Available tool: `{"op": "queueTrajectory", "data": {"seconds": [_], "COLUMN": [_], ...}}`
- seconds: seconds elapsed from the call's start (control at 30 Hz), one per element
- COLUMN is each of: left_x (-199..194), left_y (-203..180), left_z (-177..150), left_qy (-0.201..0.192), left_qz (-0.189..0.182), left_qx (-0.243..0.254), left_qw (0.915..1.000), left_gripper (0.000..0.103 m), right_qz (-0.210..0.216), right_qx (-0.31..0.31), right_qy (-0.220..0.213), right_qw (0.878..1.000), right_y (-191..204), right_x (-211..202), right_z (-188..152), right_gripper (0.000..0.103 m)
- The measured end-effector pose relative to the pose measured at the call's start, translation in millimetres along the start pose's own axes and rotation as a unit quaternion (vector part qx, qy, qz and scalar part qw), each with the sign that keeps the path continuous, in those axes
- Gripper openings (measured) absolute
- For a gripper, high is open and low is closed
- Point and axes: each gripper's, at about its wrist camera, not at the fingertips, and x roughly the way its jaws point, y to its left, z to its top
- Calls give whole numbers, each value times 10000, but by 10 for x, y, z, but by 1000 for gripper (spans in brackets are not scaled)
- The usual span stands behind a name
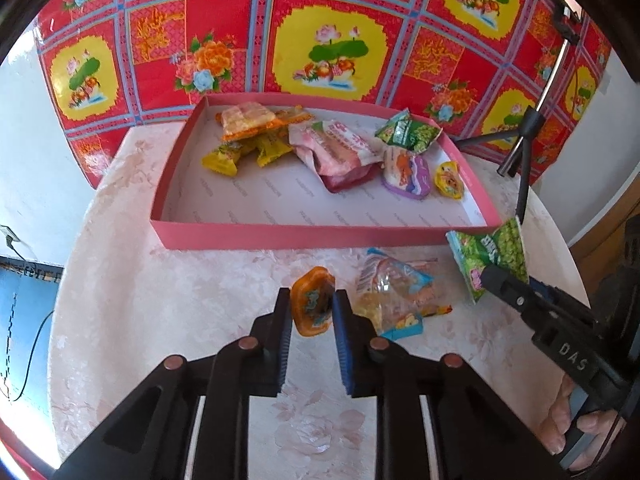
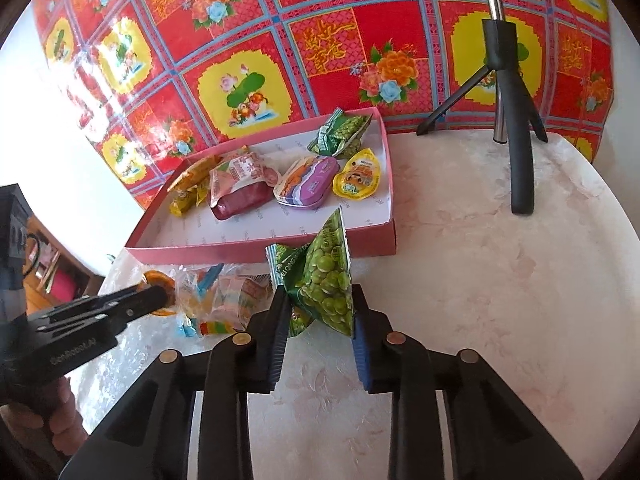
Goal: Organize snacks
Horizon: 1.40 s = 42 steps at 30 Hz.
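My left claw [image 1: 310,312] is clamped on the orange jelly cup [image 1: 313,306], pads on its two sides, cup standing on edge between the fingers. My right claw [image 2: 318,320] is clamped on the green pea packet [image 2: 326,276], gripping its lower end, so the packet's long axis runs up and away from the claw toward the box; it looks lifted off the surface [image 2: 500,280], though I can't be sure from these angles.

The relation that counts: the pink box [image 1: 256,236] lies straight ahead of both claws, its near wall just beyond each held snack. The box's long axis runs across my view. My right claw sits opposite the box's right end, where another green pea packet [image 1: 406,130] and a yellow jelly cup [image 1: 450,180] already lie. My left claw faces the near wall right of its middle.

One clear snack bag [image 1: 394,292] lies on the surface between the two claws, not gripped, nearer my left claw.

Next move, I judge: carry both snacks forward and over the near wall.
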Motion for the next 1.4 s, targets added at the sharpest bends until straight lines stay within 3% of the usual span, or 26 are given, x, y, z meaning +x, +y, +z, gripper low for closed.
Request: {"op": "queueTrajectory", "data": {"seconds": [0.17,0.4,0.43,0.47,0.57,0.97,1.13,1.3,1.4], "left_x": [120,165,161,160,134,-99,-149,-61,-23], "left_y": [2,-12,-14,-12,-5,-25,-67,-83,-123], "left_z": [-58,-67,-65,-65,-63,-49,-36,-94,-117], "left_qy": [128,18,-8,-16,-38,-408,-491,-234,-136], "left_qz": [-7,41,59,5,-120,-193,-159,-268,-411], "left_qx": [-92,-112,-94,-85,-102,-44,90,74,101], "left_qw": [9999,9999,9999,10000,9999,9990,9986,9993,9990], "left_gripper": [29,30,27,18,8,2,2,4,14], "right_qz": [13,38,38,44,54,103,137,148,158], "right_qx": [4,-24,-34,-45,-104,-284,-330,-316,-278], "right_qy": [-73,-73,-76,-78,-100,-275,-350,-350,-337], "right_qw": [10000,10000,10000,9999,9999,9992,9987,9988,9989], "right_y": [-7,0,5,11,34,108,131,119,104], "right_x": [-42,-36,-33,-32,-46,-177,-226,-227,-228], "right_z": [9,5,3,0,-5,15,25,17,12], "right_gripper": [28,27,27,27,26,25,25,25,25]}}
